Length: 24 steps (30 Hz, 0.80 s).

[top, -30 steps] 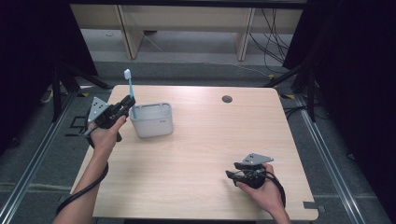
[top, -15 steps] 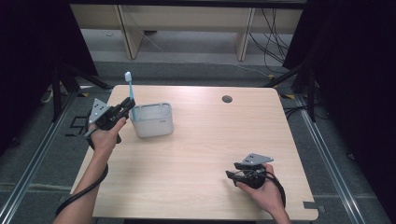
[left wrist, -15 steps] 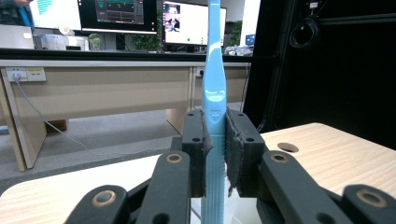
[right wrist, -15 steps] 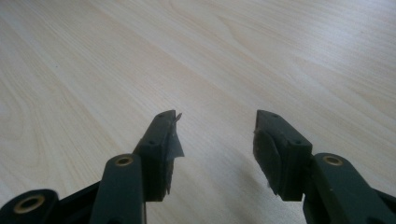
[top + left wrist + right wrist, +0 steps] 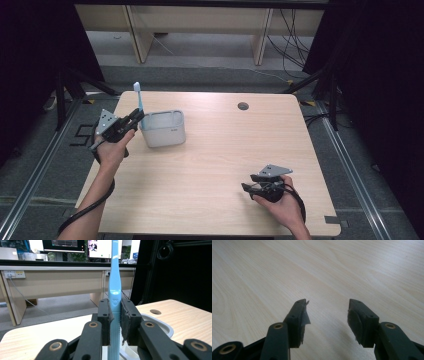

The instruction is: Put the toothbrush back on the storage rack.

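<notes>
A person seated at a light wooden surface (image 5: 210, 165) worked with a two-jaw gripper in each hand. The left gripper (image 5: 131, 120) stood just beside the left wall of a pale grey rectangular bin (image 5: 163, 128), its jaws clamped together on the handle of a light blue toothbrush (image 5: 139, 102). The toothbrush stood upright, its lower end reaching down inside the bin's left rim and its head rising above it. In the left gripper view the blue handle (image 5: 114, 302) ran straight up between the two black padded jaws, with the bin's white rim (image 5: 160, 326) curving behind them.

The right gripper (image 5: 248, 187) lay low over the surface, well apart from the bin and toward the near right corner, held by the person's right hand (image 5: 280, 202). In the right gripper view its jaws stood apart with bare wood grain (image 5: 287, 270) between them, gripping nothing.

A small round cable hole (image 5: 243, 106) sat in the surface to the right of the bin, near the far edge. Beyond the bin, pale desk legs (image 5: 136, 30) and loose cables (image 5: 295, 35) stood on the grey floor.
</notes>
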Motion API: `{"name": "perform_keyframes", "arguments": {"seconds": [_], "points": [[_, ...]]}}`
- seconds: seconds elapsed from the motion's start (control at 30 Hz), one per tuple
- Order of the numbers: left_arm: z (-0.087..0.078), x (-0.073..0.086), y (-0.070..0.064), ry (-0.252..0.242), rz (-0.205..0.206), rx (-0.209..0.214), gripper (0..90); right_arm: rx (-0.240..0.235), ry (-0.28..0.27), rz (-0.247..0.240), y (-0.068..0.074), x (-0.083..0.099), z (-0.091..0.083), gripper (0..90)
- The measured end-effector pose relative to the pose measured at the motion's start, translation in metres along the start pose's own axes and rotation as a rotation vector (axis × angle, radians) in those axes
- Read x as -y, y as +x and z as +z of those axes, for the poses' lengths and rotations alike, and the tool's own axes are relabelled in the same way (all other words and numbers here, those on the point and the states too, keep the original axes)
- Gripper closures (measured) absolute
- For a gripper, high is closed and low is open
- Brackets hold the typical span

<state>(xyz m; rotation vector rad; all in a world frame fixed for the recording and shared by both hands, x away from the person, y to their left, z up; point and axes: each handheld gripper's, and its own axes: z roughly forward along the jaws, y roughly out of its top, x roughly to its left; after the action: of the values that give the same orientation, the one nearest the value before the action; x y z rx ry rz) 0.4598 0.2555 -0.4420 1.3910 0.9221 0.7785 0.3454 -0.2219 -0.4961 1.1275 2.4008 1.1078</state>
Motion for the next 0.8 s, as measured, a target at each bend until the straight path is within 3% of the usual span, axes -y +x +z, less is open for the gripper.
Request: {"name": "perform_keyframes", "arguments": {"seconds": [0.27,0.37,0.8], "points": [[-0.001,0.005,0.0,0.027,0.003,-0.006,78.1,-0.005,0.007,0.007,0.001,0.0,0.0,50.0],[0.0,0.007,0.0,0.038,0.003,-0.008,78.1,-0.005,0.002,-0.028,-0.001,0.0,0.002,50.0],[-0.001,0.014,0.002,0.056,-0.002,-0.015,78.2,-0.005,0.005,-0.01,0.001,0.0,0.002,50.0]]}}
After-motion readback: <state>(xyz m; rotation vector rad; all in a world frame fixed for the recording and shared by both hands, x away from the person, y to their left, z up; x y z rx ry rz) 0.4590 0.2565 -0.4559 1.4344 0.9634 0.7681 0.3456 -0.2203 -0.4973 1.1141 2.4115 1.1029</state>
